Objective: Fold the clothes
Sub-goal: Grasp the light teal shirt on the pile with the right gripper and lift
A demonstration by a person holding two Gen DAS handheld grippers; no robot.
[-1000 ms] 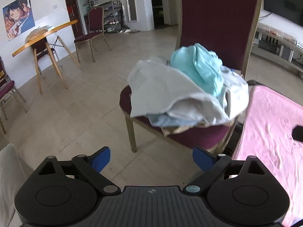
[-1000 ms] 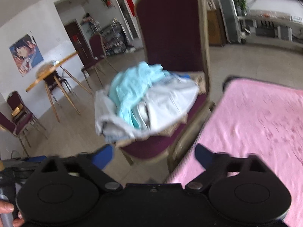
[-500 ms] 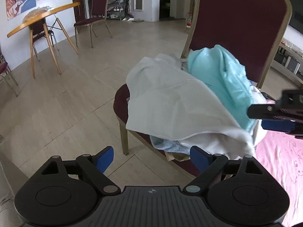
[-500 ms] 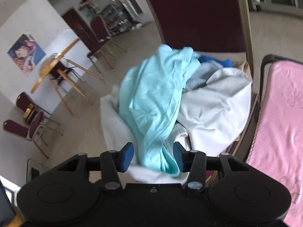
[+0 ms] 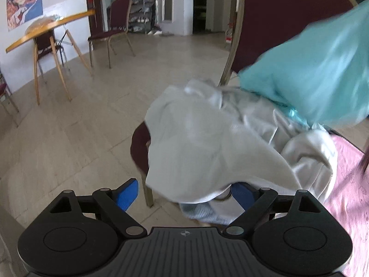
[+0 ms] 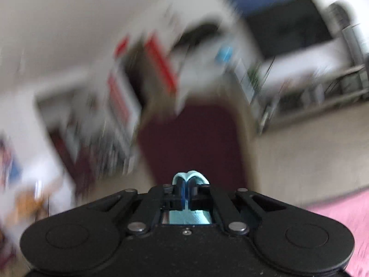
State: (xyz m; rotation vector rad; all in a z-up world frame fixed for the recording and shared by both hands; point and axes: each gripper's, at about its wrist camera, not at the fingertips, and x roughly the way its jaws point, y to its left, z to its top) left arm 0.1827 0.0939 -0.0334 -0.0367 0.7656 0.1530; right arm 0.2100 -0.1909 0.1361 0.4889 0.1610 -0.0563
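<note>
1. Jaws first: on our right gripper (image 6: pixel 185 190) they have just been closing and now stand pressed together on a fold of the turquoise garment (image 5: pixel 318 69), a small loop of it bulging out past the tips. Our left gripper (image 5: pixel 184 195) has its jaws spread wide with nothing pinched, though the lower edge of the pale grey garment (image 5: pixel 207 147) droops between them and over the right-hand pad.

2. We judge the step in hand to be drawing the turquoise piece off the pile. In the left wrist view it hangs in the air, blurred, above and to the right of the heap, its lower end seemingly touching the clothes beneath. To do this well we should lift until that trailing end clears the heap, so no other garment is dragged along.

3. The left jaws could steady the grey garment, or wait to take a second corner of the turquoise one.

4. Edges: the heap overhangs the front of the maroon chair (image 5: pixel 288 23), so a snagged pull may tip clothes to the tiled floor (image 5: pixel 80 127); the tall chair back stands right behind.

5. Open room: the pink bed cover (image 5: pixel 350 184) to the right looks bare and near, a fair spot for laying out. Farther left, the wooden desk (image 5: pixel 46 26) and spare chairs stand well apart.
</note>
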